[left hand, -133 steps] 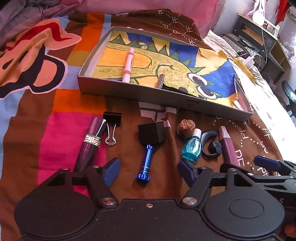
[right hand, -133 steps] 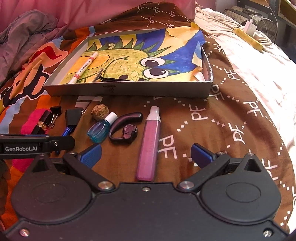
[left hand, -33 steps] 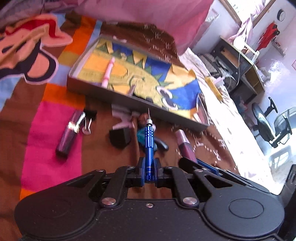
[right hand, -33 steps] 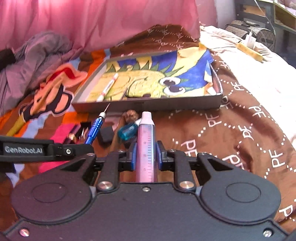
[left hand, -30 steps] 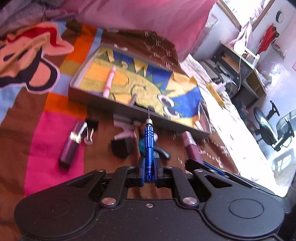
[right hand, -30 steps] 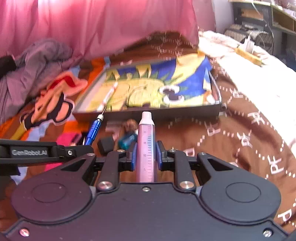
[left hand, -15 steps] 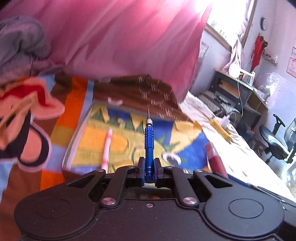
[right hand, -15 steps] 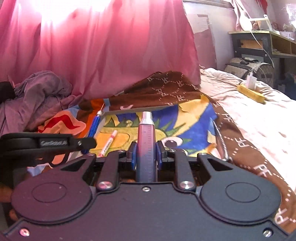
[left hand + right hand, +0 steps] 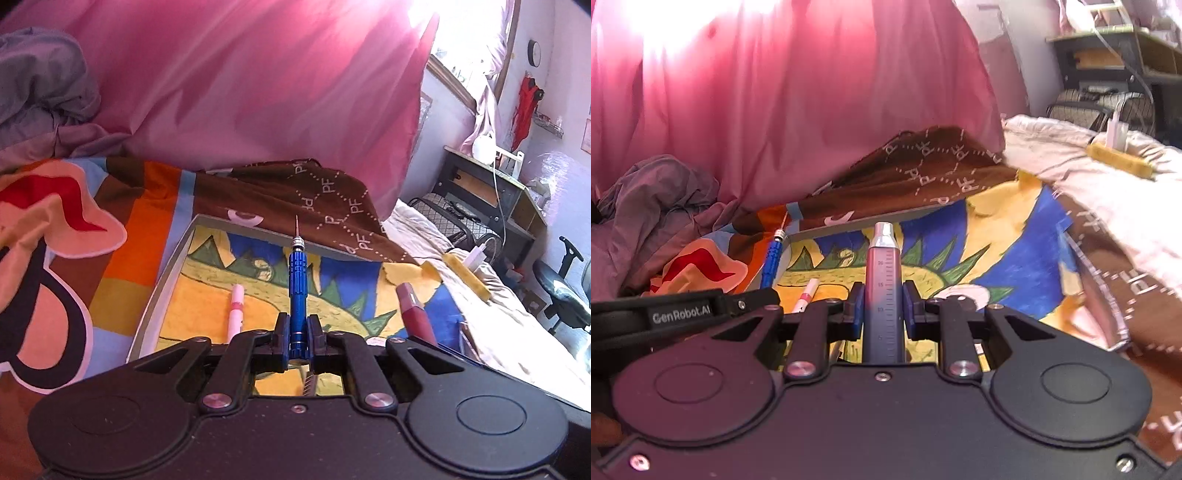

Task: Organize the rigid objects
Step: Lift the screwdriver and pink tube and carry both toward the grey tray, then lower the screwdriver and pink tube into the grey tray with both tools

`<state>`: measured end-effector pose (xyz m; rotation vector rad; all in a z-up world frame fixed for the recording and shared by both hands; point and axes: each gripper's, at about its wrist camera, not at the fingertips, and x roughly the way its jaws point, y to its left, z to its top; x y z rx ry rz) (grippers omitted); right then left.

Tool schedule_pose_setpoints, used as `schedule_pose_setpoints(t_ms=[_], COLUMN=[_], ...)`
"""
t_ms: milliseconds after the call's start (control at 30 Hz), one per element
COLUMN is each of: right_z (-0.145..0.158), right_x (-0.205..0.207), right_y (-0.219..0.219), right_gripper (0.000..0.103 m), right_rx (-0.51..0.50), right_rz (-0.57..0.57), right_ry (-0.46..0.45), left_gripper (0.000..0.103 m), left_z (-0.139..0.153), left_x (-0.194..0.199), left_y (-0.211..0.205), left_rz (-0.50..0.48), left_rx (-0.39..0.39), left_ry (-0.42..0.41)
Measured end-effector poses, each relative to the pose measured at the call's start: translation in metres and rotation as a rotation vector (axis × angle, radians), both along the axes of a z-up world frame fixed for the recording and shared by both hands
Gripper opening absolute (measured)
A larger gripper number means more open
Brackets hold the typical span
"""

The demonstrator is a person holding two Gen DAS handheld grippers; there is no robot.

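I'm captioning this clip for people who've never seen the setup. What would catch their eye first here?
Probably the blue screwdriver, clamped in the left gripper and pointing forward over the tray. Next, the pink graduated tube held the same way in the right gripper. Behind both, the tray's bright dinosaur drawing and the big pink curtain fill the view.

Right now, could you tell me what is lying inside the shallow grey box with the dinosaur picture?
Inside the shallow grey box, a pink-and-white marker pen lies on the dinosaur picture. The near part is hidden behind both grippers.
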<state>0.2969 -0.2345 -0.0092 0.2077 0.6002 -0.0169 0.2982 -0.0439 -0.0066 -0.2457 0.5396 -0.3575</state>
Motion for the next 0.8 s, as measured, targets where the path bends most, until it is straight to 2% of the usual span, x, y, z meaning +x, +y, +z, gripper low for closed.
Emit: schedule_pose_setpoints(t_ms=[267,400,800], right_z=[-0.032,-0.045,-0.046], right_x=[0.014,0.016,0.013], right_y=[-0.003,0.000,-0.004], right_gripper=[0.014,0.014,0.014], right_rx=[-0.002,-0.018,-0.007], right_rz=[-0.003,-0.004,-0.013], right_ry=[0.085,0.110,0.123], left_gripper=[0.009,0.009,0.009], left_z=[-0.023,-0.030,-0.041], left_x=[0.021,0.024,0.020], left_y=[0.007,0.006,-0.001], left_rz=[0.000,-0.007,-0.027], left_rx=[-0.043,-0.036,0.012], left_ry=[0.107,0.140,0.168])
